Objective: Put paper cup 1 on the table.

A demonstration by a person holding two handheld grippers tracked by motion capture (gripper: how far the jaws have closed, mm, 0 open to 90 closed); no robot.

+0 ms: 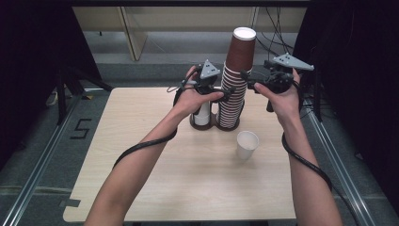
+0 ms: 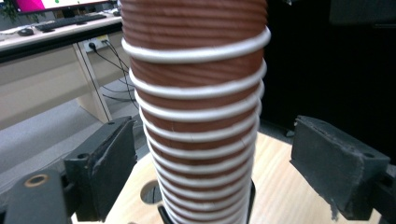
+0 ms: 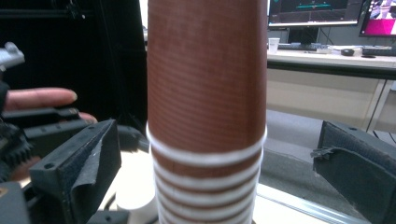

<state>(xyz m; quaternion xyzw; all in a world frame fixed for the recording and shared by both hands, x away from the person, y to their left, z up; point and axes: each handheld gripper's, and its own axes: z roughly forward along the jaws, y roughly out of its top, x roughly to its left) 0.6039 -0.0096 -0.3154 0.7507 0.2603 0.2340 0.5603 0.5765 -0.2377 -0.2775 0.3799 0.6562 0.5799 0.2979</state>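
Note:
A tall stack of upturned brown paper cups (image 1: 235, 80) with white rims stands in a dark two-slot holder (image 1: 214, 125) at the back of the wooden table (image 1: 155, 179). A short white cup stack (image 1: 202, 113) sits in the holder's left slot. My left gripper (image 1: 228, 90) reaches the brown stack from the left, at mid height. In the left gripper view the stack (image 2: 201, 116) stands between the pads (image 2: 109, 161) with a gap on each side. My right gripper (image 1: 245, 77) comes from the right, higher up, and its pads (image 3: 86, 165) flank the top cup (image 3: 208, 74) without touching.
A single white cup (image 1: 247, 143) stands upright on the table in front of the holder, to the right. Black curtains hang on both sides. Metal rails (image 1: 42, 155) run along the floor beside the table. Desks and monitors stand in the background.

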